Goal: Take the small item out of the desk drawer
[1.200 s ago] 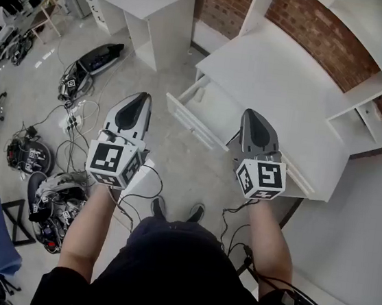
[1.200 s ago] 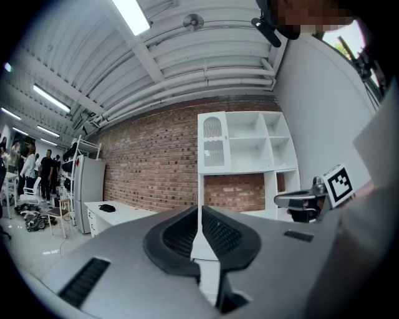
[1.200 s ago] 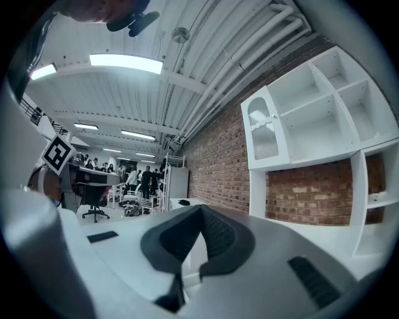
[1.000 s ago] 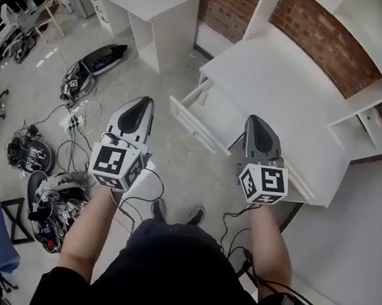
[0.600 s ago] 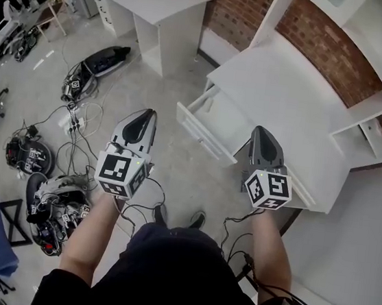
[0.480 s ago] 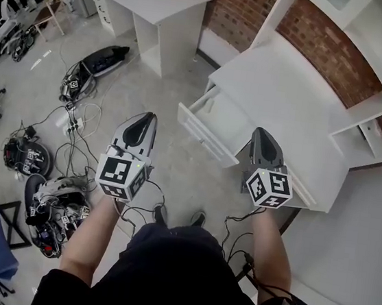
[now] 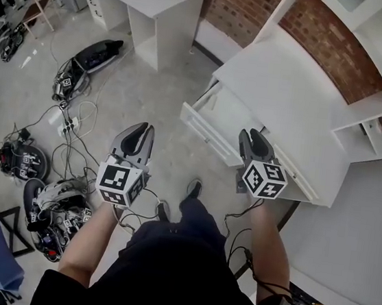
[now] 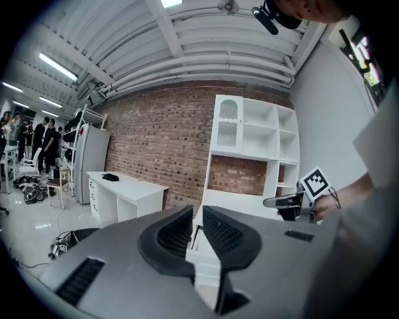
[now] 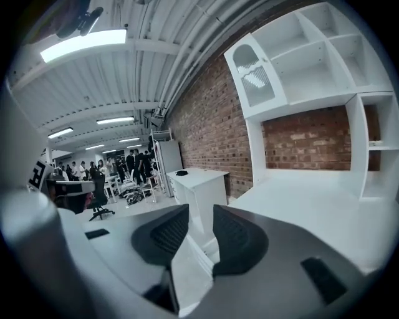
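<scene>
**Drawer open, item not yet reached**

The small item cannot be made out in any view. If it is where the task says, it lies inside the drawer (image 7: 206,133), which already stands pulled out from the front of the white desk (image 7: 289,84). What shows of the drawer's inside from the head view looks plain white, and part of it is hidden under the desk top. Judging from this, the opening step is done, and the reach, the grasp and the lift out all remain.

The right gripper (image 7: 253,133) hangs over the desk's front edge, just beside the drawer's near end. Its jaws have just been opening and now stand clearly apart, with nothing between them. It looks ready to go in.

The left gripper (image 7: 143,129) is over the floor (image 7: 137,86), apart from the drawer. Its jaws are parted by a narrow gap and hold nothing. Neither gripper touches the drawer or the desk.
</scene>
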`<state>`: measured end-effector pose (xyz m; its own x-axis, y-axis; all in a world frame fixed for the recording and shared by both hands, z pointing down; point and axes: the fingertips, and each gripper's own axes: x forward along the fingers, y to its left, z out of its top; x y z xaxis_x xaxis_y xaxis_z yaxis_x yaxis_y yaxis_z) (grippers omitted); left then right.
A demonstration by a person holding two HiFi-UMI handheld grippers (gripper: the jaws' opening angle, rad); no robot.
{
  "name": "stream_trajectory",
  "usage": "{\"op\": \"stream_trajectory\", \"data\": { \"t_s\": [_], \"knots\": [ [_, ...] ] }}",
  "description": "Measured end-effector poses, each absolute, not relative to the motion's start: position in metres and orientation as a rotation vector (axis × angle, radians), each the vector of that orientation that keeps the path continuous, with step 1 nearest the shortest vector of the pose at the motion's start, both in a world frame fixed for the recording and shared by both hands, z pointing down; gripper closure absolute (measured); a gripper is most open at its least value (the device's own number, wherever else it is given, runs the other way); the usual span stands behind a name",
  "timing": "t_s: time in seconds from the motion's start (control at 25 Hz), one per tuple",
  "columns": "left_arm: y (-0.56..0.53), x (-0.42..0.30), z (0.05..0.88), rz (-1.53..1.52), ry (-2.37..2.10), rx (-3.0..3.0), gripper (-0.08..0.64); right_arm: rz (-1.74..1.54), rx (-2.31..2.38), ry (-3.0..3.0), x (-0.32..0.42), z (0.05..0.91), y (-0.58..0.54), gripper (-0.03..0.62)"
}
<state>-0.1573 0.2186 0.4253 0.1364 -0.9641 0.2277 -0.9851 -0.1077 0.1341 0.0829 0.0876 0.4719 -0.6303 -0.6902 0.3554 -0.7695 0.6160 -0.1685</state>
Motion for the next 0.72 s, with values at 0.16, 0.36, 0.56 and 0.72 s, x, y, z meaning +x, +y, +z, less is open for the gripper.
{"op": "stream_trajectory", "data": {
  "t_s": [0.16, 0.36, 0.56, 0.72],
  "knots": [
    [0.198, -0.165, 0.441, 0.152, -1.868, 2.162, 0.487, 0.504, 1.145, -2.534, 0.065, 0.507, 0.062, 0.472],
    [0.157, -0.172, 0.457, 0.224, -1.855, 2.134, 0.459, 0.648, 1.087, -2.452, 0.051, 0.566, 0.008, 0.466],
    [0.099, -0.182, 0.472, 0.282, -1.859, 2.057, 0.446, 0.733, 0.971, -2.362, 0.032, 0.634, -0.045, 0.445],
    [0.052, -0.183, 0.484, 0.345, -1.859, 2.011, 0.445, 0.810, 0.871, -2.280, 0.020, 0.691, -0.077, 0.454]
  ]
}}
